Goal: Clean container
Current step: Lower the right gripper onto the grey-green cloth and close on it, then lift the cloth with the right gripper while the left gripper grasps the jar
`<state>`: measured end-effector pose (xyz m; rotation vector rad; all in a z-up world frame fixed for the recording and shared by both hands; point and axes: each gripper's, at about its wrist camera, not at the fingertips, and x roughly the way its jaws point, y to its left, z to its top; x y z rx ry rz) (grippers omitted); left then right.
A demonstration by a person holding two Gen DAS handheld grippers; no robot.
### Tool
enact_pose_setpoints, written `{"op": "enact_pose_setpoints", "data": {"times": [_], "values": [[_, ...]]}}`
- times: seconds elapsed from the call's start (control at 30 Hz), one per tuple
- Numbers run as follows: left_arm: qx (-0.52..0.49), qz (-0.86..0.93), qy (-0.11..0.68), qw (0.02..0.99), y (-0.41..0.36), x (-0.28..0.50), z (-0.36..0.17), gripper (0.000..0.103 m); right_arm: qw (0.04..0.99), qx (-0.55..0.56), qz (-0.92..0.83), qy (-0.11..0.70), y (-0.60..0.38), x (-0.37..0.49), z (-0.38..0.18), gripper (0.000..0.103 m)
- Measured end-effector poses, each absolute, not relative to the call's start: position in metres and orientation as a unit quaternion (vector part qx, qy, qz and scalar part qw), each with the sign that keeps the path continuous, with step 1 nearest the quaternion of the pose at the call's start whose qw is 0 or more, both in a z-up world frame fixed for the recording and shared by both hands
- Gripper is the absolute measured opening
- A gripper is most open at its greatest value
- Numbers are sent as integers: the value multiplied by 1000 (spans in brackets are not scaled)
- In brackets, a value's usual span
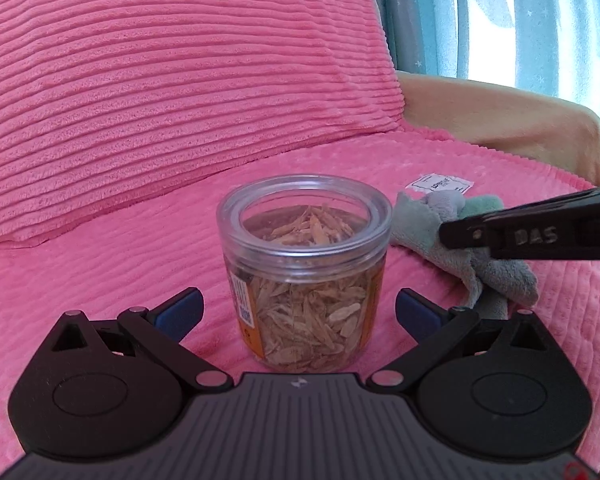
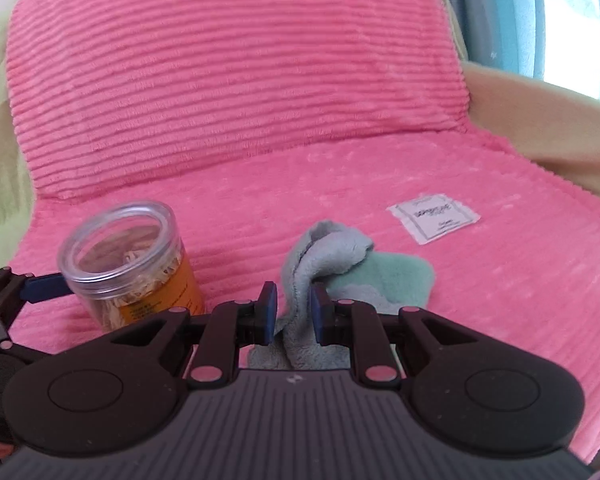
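A clear jar (image 1: 305,276) (no lid, dried flakes inside, orange label) stands upright on the pink blanket (image 1: 100,264). The left gripper (image 1: 299,312) is spread wide, one finger on each side of the jar, neither touching it. Just right of the jar, the right gripper (image 2: 293,312) is clamped on a grey-green cloth (image 2: 340,256). A white sachet (image 2: 433,217) lies beyond the cloth.

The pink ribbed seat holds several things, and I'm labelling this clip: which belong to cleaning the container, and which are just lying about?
Part of the job:
- clear plastic jar with orange label, between the open left gripper fingers
- grey-green fleece cloth, pinched by the right gripper

Just lying about:
- small white printed sachet
- pink ribbed back cushion
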<state>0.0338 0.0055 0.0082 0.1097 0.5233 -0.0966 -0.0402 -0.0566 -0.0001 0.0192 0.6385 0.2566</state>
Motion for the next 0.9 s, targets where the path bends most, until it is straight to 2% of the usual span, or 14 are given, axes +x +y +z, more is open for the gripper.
{"op": "enact_pose_setpoints", "data": {"times": [0.2, 0.33, 0.47, 0.63, 0.9], "values": [[64, -46, 261, 962, 10, 40, 4, 103, 936, 1, 123, 329, -53, -31, -13, 15], [75, -58, 257, 962, 12, 43, 4, 102, 940, -3, 120, 319, -54, -35, -12, 7], [79, -74, 251, 962, 13, 43, 5, 102, 945, 3, 120, 305, -57, -38, -6, 5], [77, -94, 248, 961, 12, 46, 7, 88, 954, 43, 136, 262, -66, -47, 11, 5], [78, -127, 236, 960, 9, 44, 7, 85, 959, 77, 198, 186, -71, -66, 40, 5]]}}
